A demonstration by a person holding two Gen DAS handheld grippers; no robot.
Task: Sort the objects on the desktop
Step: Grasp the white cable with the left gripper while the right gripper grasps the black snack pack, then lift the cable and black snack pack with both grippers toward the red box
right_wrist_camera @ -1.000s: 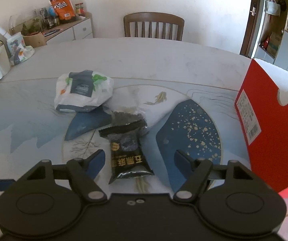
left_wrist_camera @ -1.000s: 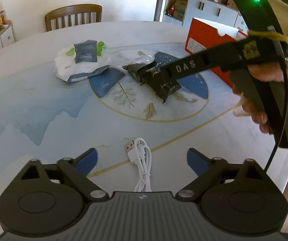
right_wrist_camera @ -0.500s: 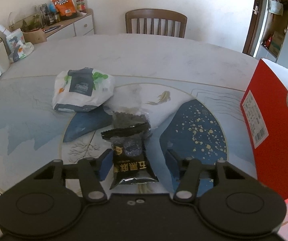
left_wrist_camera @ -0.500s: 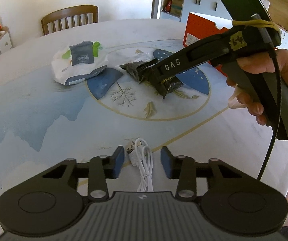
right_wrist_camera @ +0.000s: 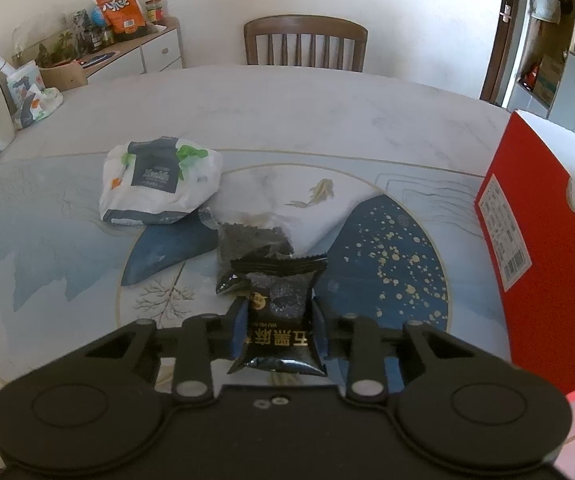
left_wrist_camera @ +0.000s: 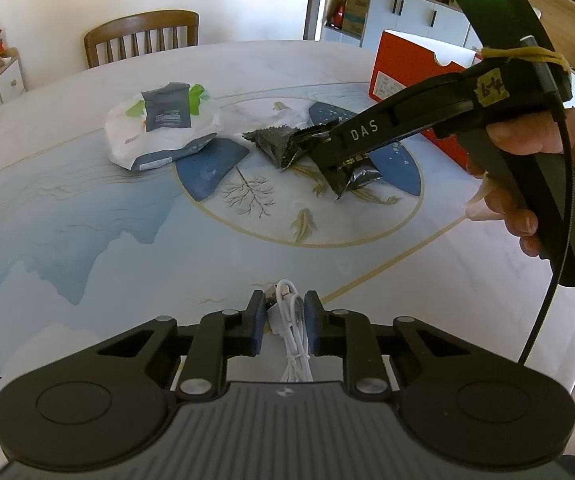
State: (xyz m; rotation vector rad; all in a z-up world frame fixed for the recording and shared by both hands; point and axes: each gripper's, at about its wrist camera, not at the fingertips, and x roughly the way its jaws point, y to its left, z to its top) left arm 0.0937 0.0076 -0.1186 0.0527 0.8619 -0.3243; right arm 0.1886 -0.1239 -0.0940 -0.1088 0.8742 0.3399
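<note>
The left tool [left_wrist_camera: 284, 326] is clamped on a coiled white cable [left_wrist_camera: 293, 332] near the front edge of the round table [left_wrist_camera: 87, 248], its blue pads pressing the loops from both sides. The right tool [right_wrist_camera: 274, 330] is closing on a black snack packet [right_wrist_camera: 277, 316] with gold Chinese characters, read upside down from this side; the pads touch its two edges. Seen from the left wrist view, the right tool's arm carries the white letters "DAS" and a small yellow sticker with handwriting too small to read, and a hand [left_wrist_camera: 539, 168] grips its handle. Behind the packet lies a clear bag of dark bits [right_wrist_camera: 253, 236], then a white pouch [right_wrist_camera: 159, 184] with a dark label, its print blurred. A red box [right_wrist_camera: 535, 248] with a white barcode label stands at the right edge. The far half of the table is bare up to a wooden chair [right_wrist_camera: 305, 42].
</note>
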